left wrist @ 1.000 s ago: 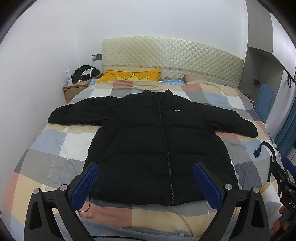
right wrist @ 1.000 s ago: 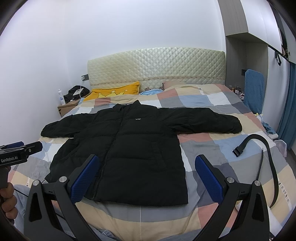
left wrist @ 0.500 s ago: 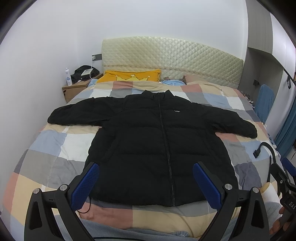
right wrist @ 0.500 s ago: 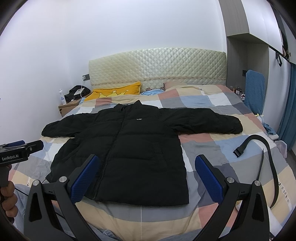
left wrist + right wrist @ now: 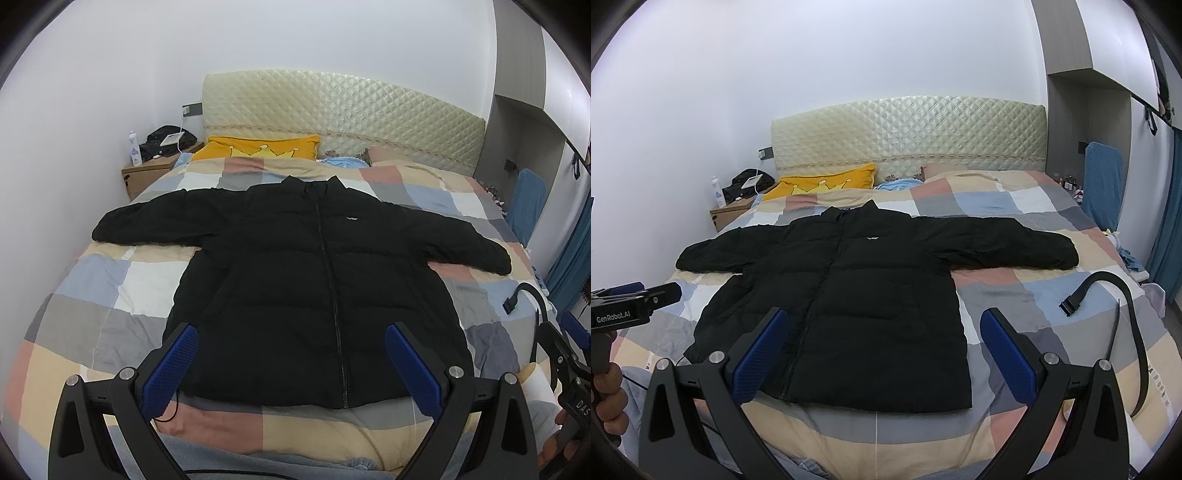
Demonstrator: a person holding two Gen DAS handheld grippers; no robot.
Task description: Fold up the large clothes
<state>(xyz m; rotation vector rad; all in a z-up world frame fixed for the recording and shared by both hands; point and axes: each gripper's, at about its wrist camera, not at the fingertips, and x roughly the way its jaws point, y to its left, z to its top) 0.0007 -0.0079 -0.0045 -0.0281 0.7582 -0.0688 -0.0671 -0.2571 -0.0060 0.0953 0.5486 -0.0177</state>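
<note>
A black puffer jacket lies flat and zipped on the checkered bedspread, collar toward the headboard, both sleeves spread sideways. It also shows in the right wrist view. My left gripper is open and empty, held above the foot of the bed over the jacket's hem. My right gripper is open and empty, also above the hem, toward the jacket's right side. Each gripper's body shows at the edge of the other's view.
A black belt lies on the bed right of the jacket. A yellow pillow lies against the quilted headboard. A nightstand with a bottle and dark bag stands at back left. A blue chair stands at right.
Both grippers have shifted only very slightly; the jacket has not moved.
</note>
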